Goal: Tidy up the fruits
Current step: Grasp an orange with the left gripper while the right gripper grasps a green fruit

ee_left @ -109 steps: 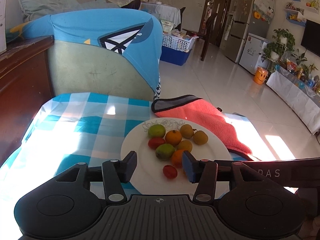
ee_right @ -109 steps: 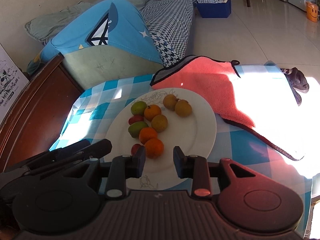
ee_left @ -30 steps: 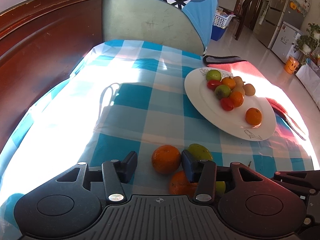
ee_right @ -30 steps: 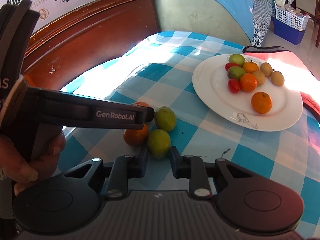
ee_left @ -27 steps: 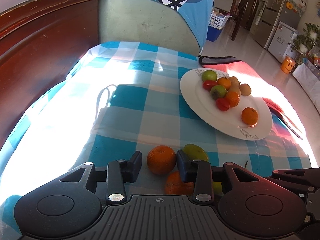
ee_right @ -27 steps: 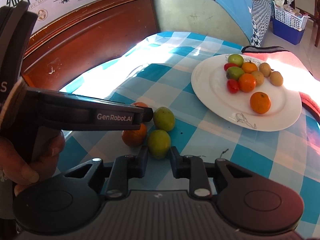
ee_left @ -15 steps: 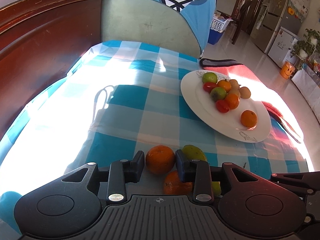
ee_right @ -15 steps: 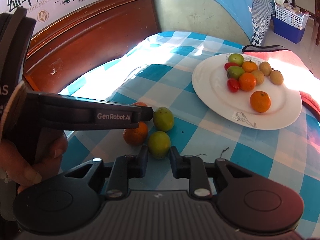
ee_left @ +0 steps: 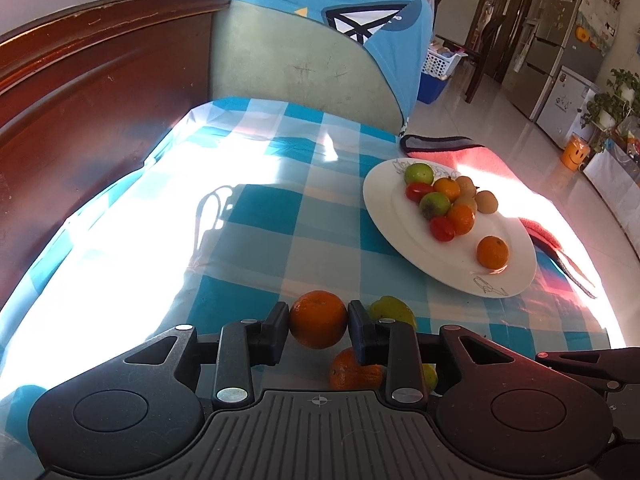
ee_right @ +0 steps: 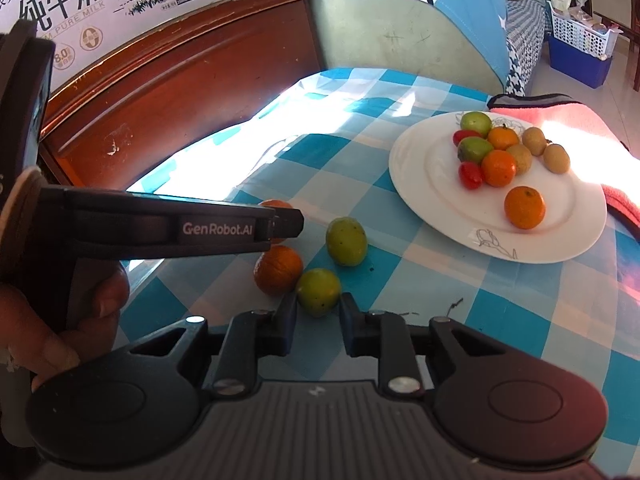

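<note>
Four fruits off the plate (ee_right: 424, 184), bunched on the checked cloth (ee_right: 500, 300) to its near left, well clear of the rim. Closing the left gripper (ee_left: 318, 322) on the orange (ee_left: 318, 312), both pads already against its sides. Gripped by a hand (ee_right: 60, 340), seen at the left edge of the right wrist view. Pinching a green fruit (ee_right: 319, 291) in the right gripper (ee_right: 318, 318), jaws drawn in as far as the fruit allows, nearer the camera than the plate. Between those two, lying free: a second orange (ee_right: 278, 270) touching the green fruit on the side away from the plate, and a second green fruit (ee_right: 346, 241) closer to the plate. On the plate, a tight pile (ee_right: 498, 168) of mixed fruit at the far side and a lone orange (ee_right: 524, 207) just nearer. Beyond and right of the plate, touching it, a pink towel (ee_right: 560, 120).
</note>
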Available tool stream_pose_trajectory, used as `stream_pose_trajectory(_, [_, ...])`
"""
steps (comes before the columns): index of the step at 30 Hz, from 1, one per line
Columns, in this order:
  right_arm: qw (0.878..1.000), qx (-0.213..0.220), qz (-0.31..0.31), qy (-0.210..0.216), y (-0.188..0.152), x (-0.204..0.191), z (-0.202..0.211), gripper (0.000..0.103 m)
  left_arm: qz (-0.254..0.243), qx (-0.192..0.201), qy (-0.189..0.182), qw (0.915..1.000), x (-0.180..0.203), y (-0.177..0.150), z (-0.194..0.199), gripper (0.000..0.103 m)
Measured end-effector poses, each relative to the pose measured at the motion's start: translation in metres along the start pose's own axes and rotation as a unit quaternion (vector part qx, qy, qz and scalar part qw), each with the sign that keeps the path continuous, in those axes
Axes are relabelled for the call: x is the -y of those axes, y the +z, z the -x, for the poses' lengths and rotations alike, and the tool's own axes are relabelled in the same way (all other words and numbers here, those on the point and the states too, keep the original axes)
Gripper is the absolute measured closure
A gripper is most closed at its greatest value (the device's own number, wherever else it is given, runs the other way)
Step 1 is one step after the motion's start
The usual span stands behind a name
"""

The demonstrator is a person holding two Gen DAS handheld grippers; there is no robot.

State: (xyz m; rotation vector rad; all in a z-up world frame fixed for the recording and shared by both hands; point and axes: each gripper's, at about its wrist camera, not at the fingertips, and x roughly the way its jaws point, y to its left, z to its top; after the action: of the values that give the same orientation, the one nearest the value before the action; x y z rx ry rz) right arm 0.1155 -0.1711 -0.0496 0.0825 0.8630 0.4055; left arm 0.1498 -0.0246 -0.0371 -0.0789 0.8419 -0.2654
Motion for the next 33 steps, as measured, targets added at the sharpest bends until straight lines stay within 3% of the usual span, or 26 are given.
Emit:
stream_pose_trajectory(6, [1.0,-0.002,0.001,0.008,0.001,0.0,0.003,0.098,-0.004,0.006,0.011,0.9999,0.0,0.001,0.004,0.074])
stream_pose_trajectory(12, [1.0,0.002,-0.016,0.012,0.002,0.003,0.002,0.088,0.002,0.008,0.02,0.9998,-0.004,0.001,0.004,0.074])
stream_pose_trajectory(14, [1.0,0.009,-0.024,0.009,0.003,0.004,0.002,0.071,0.007,0.009,0.023,0.9997,-0.006,0.002,0.004,0.074])
stream_pose_trajectory(27, [1.0,0.021,0.003,-0.009,0.006,0.001,-0.015,0.068,0.025,0.001,0.028,0.9993,-0.015,0.0,0.003,0.074])
stream_pose_trajectory(29, [1.0,0.012,0.001,-0.007,0.006,0.002,-0.017,0.076,0.028,-0.002,0.027,0.9992,-0.016,-0.001,0.001,0.074])
stream_pose_trajectory(33, [1.0,0.007,-0.002,-0.003,0.004,0.003,-0.017,0.078,0.035,-0.003,0.025,0.9991,-0.017,-0.001,0.001,0.074])
